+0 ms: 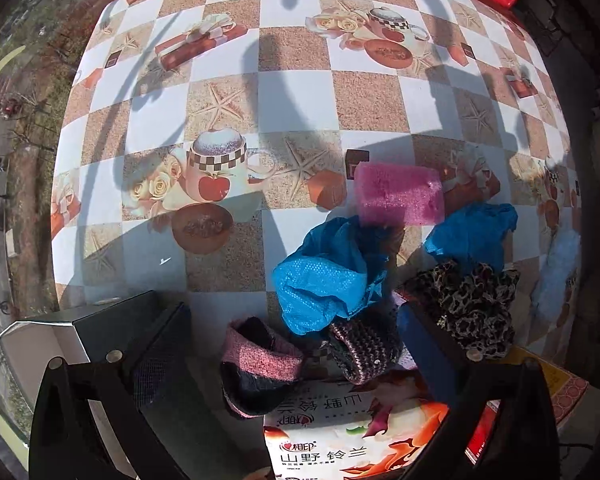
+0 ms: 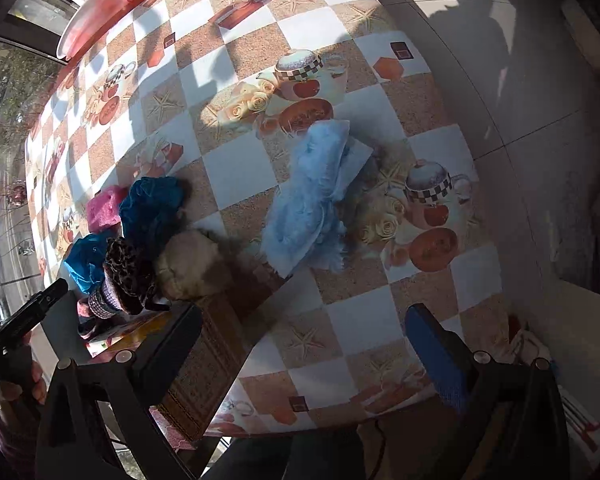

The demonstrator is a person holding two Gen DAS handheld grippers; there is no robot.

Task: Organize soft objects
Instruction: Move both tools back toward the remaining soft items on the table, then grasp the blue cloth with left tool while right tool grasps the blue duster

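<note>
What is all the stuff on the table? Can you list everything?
Pink foam sponge: 1, pink, mid-table.
Crinkly blue plastic covers: 2, blue, beside the sponge.
Leopard-print scrunchie: 1, brown-black, near edge.
Knitted bands: 2, pink-dark, near edge.
Fluffy light-blue cloth: 1, pale blue, right side.
Beige furry pompom: 1, tan, by the scrunchie.
Printed tissue pack: 1, white-orange, near edge.
Checkered tablecloth: 1, tan-white.
Left gripper: open.
Right gripper: open.

Strong sunlight throws long curved shadows over the tabletop [image 1: 292, 92], covered in a checked cloth printed with starfish, roses and teapots. A window [image 2: 4, 128] on the left looks out on a street. Right of it, pale floor tiles [image 2: 512, 92] carry plant shadows.
</note>
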